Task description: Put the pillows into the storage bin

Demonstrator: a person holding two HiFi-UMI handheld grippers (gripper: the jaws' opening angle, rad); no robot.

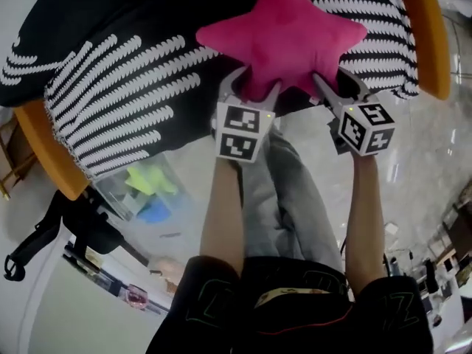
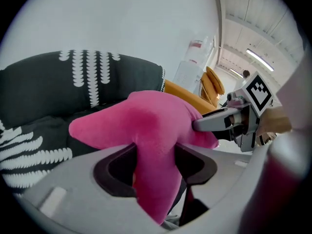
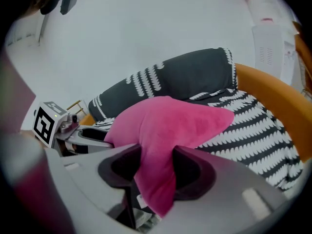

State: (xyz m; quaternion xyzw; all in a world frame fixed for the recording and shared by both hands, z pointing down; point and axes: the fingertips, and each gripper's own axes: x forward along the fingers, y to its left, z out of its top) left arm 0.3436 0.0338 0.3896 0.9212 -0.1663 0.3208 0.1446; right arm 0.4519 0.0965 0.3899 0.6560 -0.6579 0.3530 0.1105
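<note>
Left gripper (image 1: 251, 87) (image 2: 155, 165): clenched on one lower point of the pink star pillow (image 1: 284, 32) (image 2: 146, 121) (image 3: 165, 121). Its dark pads squeeze the plush from both sides, and the tip of that point hangs out below them.
Right gripper (image 1: 338, 85) (image 3: 156, 167): clamped the same way on the pillow's neighbouring lower point, just beside the left gripper.
Marker cubes: one on each gripper, on the person's side of the pillow, left (image 1: 240, 130) and right (image 1: 366, 127).
Pink star pillow: held by two points between the grippers, its other three points free. It lies over the sofa seat; whether it touches the seat cannot be told.
Sofa (image 1: 110, 72): behind and beneath the pillow, with black cushions bearing rows of white marks. Its orange frame (image 1: 44, 150) shows on either side of the pillow.
Storage bin (image 1: 181, 212): clear-walled, on the floor, well apart from the pillow, toward the person's left and nearer the person. A yellow-green shape (image 1: 151, 179) and a blue shape (image 1: 153, 211) lie inside.
Legs (image 1: 284, 190): grey trousers, between the two forearms, on the near side of the pillow.
</note>
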